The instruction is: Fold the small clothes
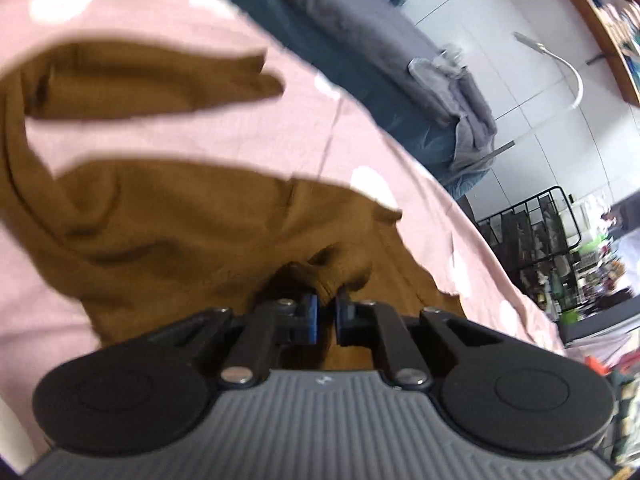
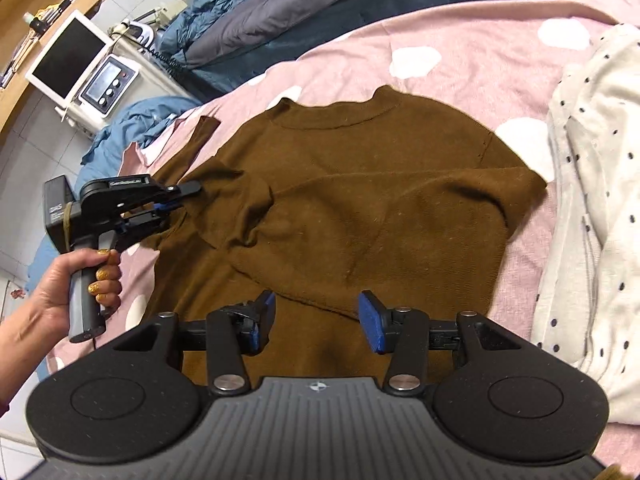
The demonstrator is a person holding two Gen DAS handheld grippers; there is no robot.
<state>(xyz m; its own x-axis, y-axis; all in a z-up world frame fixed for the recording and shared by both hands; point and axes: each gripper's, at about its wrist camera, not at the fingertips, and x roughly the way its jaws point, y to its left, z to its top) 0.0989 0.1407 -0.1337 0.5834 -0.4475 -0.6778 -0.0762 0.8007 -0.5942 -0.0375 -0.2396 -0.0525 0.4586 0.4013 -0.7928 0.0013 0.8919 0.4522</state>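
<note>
A brown knit sweater [image 2: 360, 200] lies collar-away on a pink bedspread [image 2: 460, 68] with white spots. My left gripper [image 1: 326, 300] is shut on a bunched fold of the brown sweater [image 1: 160, 216]. In the right wrist view the same left gripper [image 2: 188, 204], held by a hand [image 2: 80, 284], pinches the sweater's left sleeve, which is drawn up into a ridge. My right gripper [image 2: 316, 312] stands open just above the sweater's lower part, its blue pads [image 2: 370, 320] wide apart with nothing pressed between them.
A cream cardigan [image 2: 592, 208] with dark dots lies on the bed to the right. Blue and grey bedding [image 2: 248, 32] is piled beyond the bed's far edge. A white monitor [image 2: 68, 60] and a small scale sit at far left. A wire rack [image 1: 532, 232] stands off the bed.
</note>
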